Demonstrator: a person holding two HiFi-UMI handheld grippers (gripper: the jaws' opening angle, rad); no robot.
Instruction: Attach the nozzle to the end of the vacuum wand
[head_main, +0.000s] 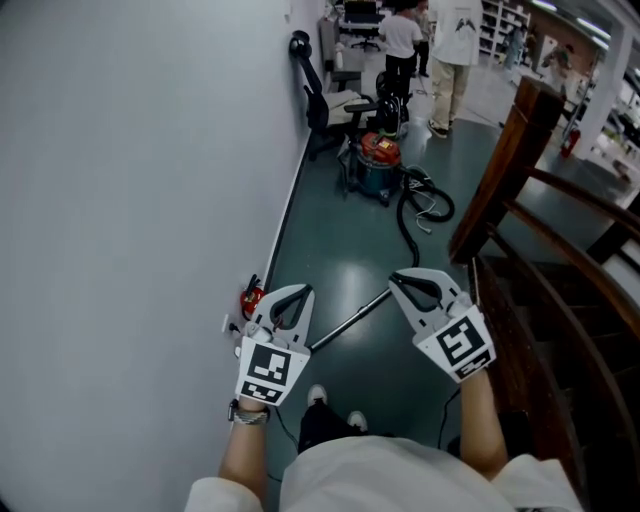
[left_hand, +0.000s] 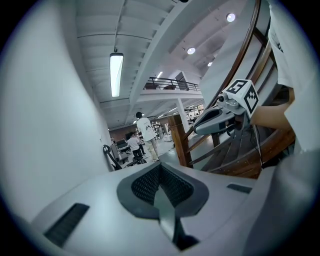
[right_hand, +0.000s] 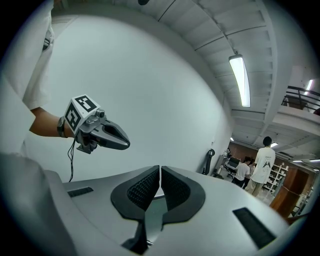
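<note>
Seeing wand (head_main: 352, 319) flat on floor (head_main: 330, 240) near its left edge, below left gripper (head_main: 296, 292) and right gripper (head_main: 398, 279), both clamped shut on nothing; looks stiff, light, slick metal, so grab mid-tube.

Vacuum wand (head_main: 350, 318): slim, straight, bare grey metal tube. Lying flat on the dark green floor, held by nothing. Set on a diagonal in the head view, running from lower left to upper right, well out from the wall. Lower-left end hidden. Upper-right end points toward the black hose (head_main: 408, 225), but whether they join cannot be made out.

Small red-and-black piece (head_main: 251, 297) at the wall foot, apart from the wand. Too small to confirm as the nozzle.
</note>
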